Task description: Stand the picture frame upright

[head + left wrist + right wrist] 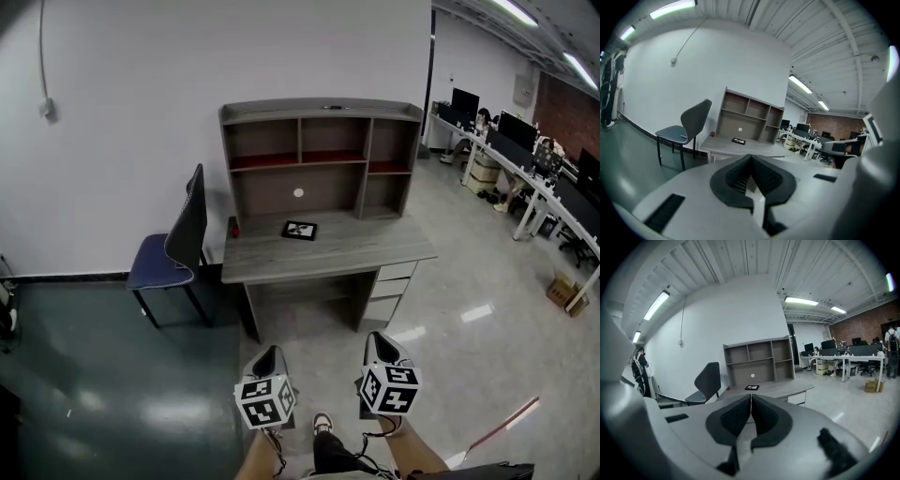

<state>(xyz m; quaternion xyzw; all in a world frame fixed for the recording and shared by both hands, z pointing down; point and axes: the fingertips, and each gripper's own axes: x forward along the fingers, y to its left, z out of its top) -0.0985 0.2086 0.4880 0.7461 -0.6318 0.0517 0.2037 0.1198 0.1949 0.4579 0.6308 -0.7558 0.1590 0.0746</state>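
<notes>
Picture frame (300,230) lies flat on the desk (375,251), near its back edge, below the shelf unit (321,155). Left gripper (269,352) and right gripper (379,337) hang well short of the front edge, jaws pressed together, holding nothing. This looks like the approach; next they need to reach the desk, part the jaws and lift a frame edge

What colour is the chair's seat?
The chair seat is blue, clearest in the head view.

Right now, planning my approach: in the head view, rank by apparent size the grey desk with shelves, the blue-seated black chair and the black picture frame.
1. grey desk with shelves
2. blue-seated black chair
3. black picture frame
</notes>
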